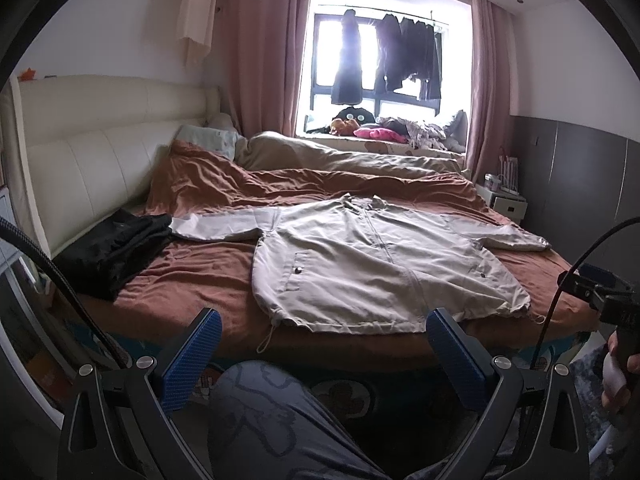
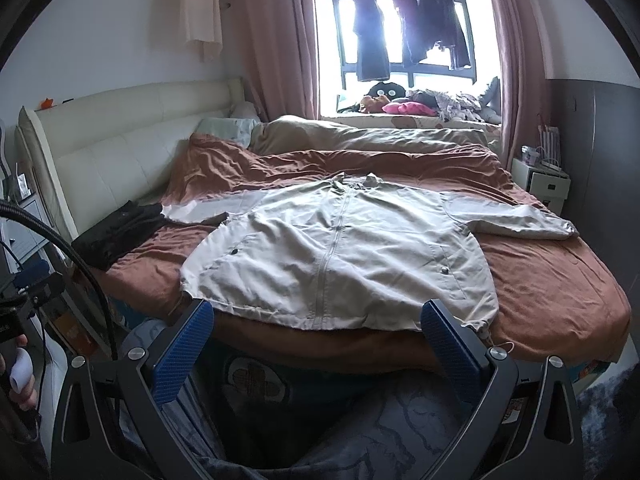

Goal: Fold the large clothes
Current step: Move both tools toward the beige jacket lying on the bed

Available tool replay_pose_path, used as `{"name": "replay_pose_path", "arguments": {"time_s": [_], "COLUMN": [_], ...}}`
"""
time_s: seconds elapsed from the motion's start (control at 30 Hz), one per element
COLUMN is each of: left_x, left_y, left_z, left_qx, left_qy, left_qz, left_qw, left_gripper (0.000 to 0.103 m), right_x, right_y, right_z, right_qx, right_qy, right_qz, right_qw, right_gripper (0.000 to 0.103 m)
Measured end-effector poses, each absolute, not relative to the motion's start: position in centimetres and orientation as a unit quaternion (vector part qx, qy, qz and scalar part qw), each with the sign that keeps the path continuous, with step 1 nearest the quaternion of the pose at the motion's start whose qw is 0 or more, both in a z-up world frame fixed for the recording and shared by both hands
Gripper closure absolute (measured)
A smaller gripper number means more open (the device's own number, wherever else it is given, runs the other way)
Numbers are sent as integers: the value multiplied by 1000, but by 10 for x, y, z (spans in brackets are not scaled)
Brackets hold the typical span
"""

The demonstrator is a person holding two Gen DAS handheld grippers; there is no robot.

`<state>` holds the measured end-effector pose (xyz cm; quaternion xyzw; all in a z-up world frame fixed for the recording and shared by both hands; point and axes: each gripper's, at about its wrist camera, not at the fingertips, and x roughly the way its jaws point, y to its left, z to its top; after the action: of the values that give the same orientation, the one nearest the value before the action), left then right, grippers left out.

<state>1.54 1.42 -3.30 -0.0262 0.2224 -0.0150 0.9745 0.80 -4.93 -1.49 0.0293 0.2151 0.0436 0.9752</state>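
Lying flat along the bed's [image 1: 192,280] near edge for folding, the jacket [image 2: 340,248] faces both claws [image 1: 320,354] [image 2: 318,344], released and empty.

A rust bedspread [image 1: 208,276] covers the bed; dark clothes [image 1: 384,56] hang at the window [image 1: 404,100], flanked by pink curtains [image 1: 264,48].

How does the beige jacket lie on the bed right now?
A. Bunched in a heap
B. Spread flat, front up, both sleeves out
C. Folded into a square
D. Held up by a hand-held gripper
B: the jacket lies flat on the bed with its zip up and a sleeve out to each side, untouched.
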Motion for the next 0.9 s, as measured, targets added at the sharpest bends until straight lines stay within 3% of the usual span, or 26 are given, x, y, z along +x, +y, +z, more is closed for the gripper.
{"name": "replay_pose_path", "arguments": {"time_s": [0.9], "left_x": [42], "left_y": [66], "left_z": [-31], "left_qx": [-63], "left_qy": [238], "left_qz": [21], "left_qw": [969], "left_gripper": [1], "right_x": [40], "right_y": [-25], "right_z": [5], "right_qx": [7], "right_qy": [216], "right_qz": [68], "right_qw": [974], "right_gripper": [0]}}
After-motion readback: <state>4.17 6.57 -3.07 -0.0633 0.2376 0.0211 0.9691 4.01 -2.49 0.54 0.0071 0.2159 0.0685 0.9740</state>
